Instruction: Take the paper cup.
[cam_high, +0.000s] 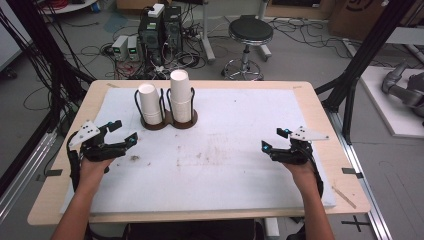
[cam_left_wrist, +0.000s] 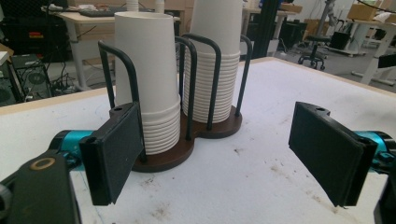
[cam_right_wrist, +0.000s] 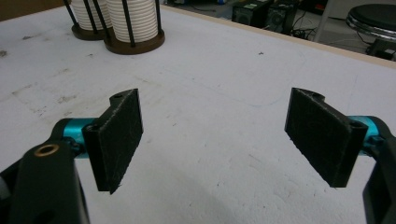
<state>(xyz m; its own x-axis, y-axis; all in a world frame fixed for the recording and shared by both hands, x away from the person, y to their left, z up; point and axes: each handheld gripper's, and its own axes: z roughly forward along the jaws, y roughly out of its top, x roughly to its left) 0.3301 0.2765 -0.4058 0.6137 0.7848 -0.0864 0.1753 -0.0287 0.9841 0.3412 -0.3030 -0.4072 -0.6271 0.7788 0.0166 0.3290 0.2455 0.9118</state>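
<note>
The fingers (cam_left_wrist: 114, 154) of the left gripper (cam_high: 121, 136) are spread wide with nothing between them. The fingers (cam_right_wrist: 119, 137) of the right gripper (cam_high: 274, 140) are spread just as wide and are also empty. Both grippers hover just above the white surface (cam_high: 225, 165), the left one near its left edge, the right one near its right edge, well apart from each other.

Toward the far side of the surface, left of centre, stands a dark brown cup holder (cam_high: 169, 121) with two round bases and black wire uprights. It holds two stacks of white paper cups: a shorter stack (cam_high: 150, 104) on the left and a taller stack (cam_high: 181, 96) on the right. The left gripper points at the holder and is near it; the right gripper is well away from it.
</note>
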